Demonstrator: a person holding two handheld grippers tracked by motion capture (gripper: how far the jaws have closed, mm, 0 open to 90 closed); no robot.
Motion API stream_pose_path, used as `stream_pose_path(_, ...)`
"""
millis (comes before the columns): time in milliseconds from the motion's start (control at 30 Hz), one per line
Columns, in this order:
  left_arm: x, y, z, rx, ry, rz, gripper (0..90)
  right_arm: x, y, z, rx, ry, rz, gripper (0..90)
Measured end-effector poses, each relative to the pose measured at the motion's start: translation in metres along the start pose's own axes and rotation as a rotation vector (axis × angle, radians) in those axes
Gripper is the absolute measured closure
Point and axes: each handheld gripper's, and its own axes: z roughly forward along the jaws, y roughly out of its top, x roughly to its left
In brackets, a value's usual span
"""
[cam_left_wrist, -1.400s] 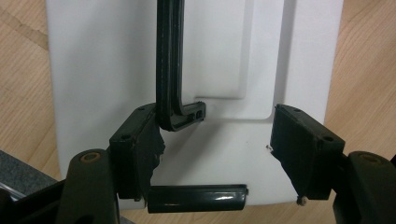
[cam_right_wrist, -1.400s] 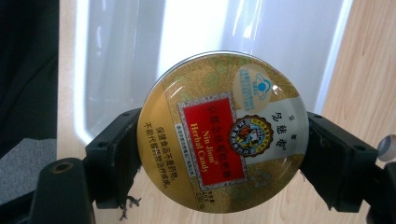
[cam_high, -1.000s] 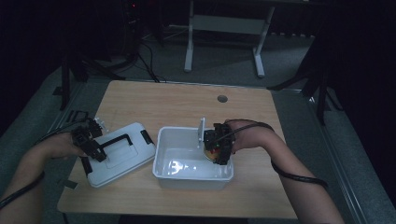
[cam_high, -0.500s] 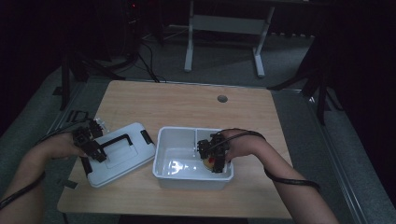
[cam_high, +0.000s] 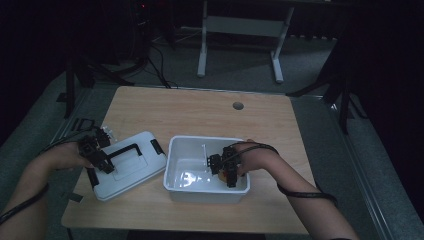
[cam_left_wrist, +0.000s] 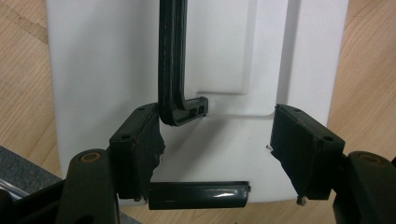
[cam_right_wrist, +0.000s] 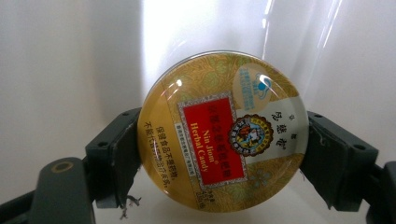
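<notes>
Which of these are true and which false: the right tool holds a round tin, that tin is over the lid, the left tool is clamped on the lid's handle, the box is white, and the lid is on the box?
1. The right tool holds a round tin. True.
2. The tin is over the lid. False: it is inside the box.
3. The left tool is clamped on the lid's handle. False: its jaws stand open over the lid, the handle's end beside one of them.
4. The box is white. True.
5. The lid is on the box. False: it lies on the table beside it.
</notes>
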Motion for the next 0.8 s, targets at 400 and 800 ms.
stream_pose_path(400,0.0004,-0.0004,0.0009,0.004,-0.001,-0.005,33.1,-0.0009,-0.0008,0.0072,0.01,0.077,0.016,19.8)
stream_pose_path(800,0.0007,-0.0006,0.0026,0.004,-0.007,-0.003,33.1,-0.0031,-0.0017,0.0062,0.009,0.098,0.026,17.5)
